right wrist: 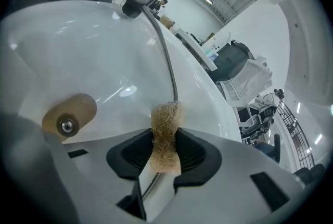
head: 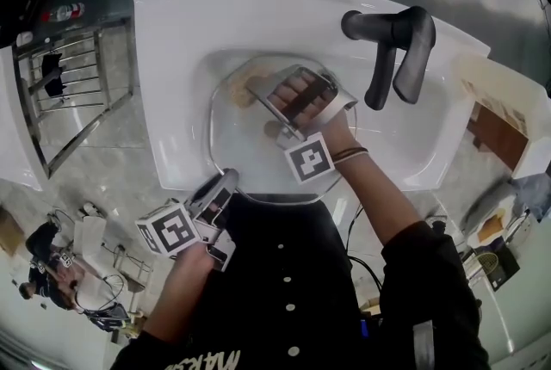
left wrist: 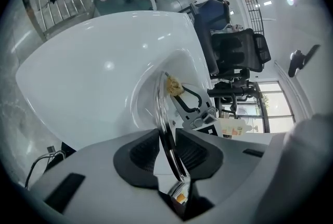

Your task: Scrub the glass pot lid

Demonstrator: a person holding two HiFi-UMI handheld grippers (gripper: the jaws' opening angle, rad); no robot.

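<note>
My left tongs (left wrist: 169,151) clamp the glass lid (head: 237,144) by its rim inside the sink (head: 172,41) — right tongs (right wrist: 165,151) pinch a tan scrubber (right wrist: 166,121), seemingly touching the glass.

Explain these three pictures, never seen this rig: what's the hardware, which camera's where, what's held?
No robot: a person holds a two-jaw gripper in each hand. The head view looks down from the person's head; the other two ride on the grippers, looking along their jaws. Below is a white sink with a dark faucet. The left gripper clamps the rim of the glass pot lid over the basin. The right gripper pinches a tan scrub pad at the lid.
</note>
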